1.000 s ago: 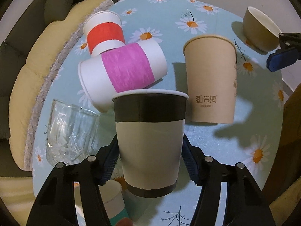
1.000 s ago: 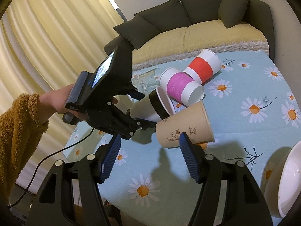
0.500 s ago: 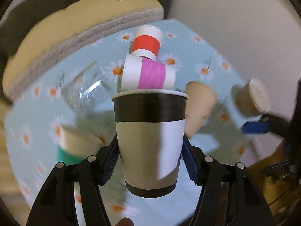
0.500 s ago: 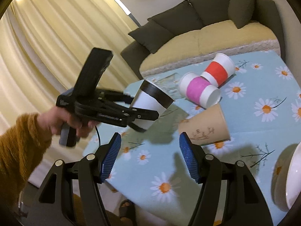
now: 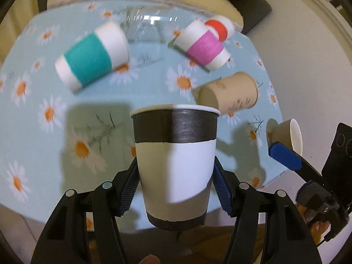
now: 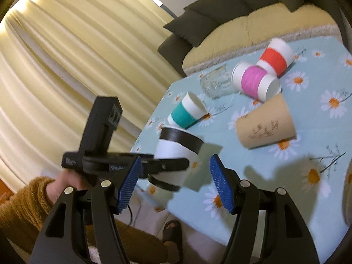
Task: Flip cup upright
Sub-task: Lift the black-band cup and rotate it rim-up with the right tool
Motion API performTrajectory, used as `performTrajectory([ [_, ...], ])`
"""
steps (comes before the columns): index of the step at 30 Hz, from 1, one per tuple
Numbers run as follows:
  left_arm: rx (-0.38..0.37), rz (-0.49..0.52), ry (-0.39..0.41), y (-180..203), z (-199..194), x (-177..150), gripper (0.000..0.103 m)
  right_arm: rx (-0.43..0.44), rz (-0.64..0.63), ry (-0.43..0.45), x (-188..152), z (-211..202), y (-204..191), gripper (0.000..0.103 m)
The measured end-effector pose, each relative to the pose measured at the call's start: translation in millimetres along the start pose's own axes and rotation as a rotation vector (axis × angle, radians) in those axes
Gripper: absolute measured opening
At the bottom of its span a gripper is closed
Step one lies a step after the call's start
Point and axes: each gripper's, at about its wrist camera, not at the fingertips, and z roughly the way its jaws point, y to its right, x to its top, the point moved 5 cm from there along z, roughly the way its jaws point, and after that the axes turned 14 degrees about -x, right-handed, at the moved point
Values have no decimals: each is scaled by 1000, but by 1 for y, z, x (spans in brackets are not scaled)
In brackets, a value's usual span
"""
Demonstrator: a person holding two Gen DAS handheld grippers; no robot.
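My left gripper (image 5: pixel 176 189) is shut on a white paper cup with black bands (image 5: pixel 175 165). It holds the cup nearly upright, rim up, in the air over the near edge of the daisy-print table (image 5: pixel 44 132). The right wrist view shows the same cup (image 6: pixel 176 154) held by the left gripper (image 6: pixel 162 165) at the table's left corner. My right gripper (image 6: pixel 173 184) is open and empty, in front of the table; one of its blue pads (image 5: pixel 283 156) shows in the left wrist view.
On the table lie a teal-banded cup (image 6: pixel 187 113), a magenta-banded cup (image 6: pixel 253 81), a red-banded cup (image 6: pixel 275 57), a brown paper cup (image 6: pixel 266 125) and a glass (image 6: pixel 216 83). A bowl (image 5: pixel 288 136) sits at the table's right edge. A sofa (image 6: pixel 253 22) stands behind.
My left gripper has swung the black-banded cup from tilted to nearly upright and drawn it back toward the table's near-left edge. The right gripper stayed open.
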Motion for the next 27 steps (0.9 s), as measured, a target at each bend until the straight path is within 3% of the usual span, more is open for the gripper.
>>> performTrajectory([
  [10, 29, -14, -4, -7, 19, -13, 62, -3, 66, -57, -1, 14, 15, 69],
  [13, 30, -7, 3, -9, 19, -13, 73, -4, 75, -72, -1, 19, 18, 70],
  [17, 38, 21, 19, -8, 13, -14, 74, -5, 72, -89, -2, 26, 16, 70],
  [22, 12, 30, 51, -7, -5, -14, 75, 5, 74, -103, -3, 31, 14, 70],
  [27, -79, 19, 130, -5, -43, -21, 75, 34, 88, -126, -5, 36, 10, 70],
])
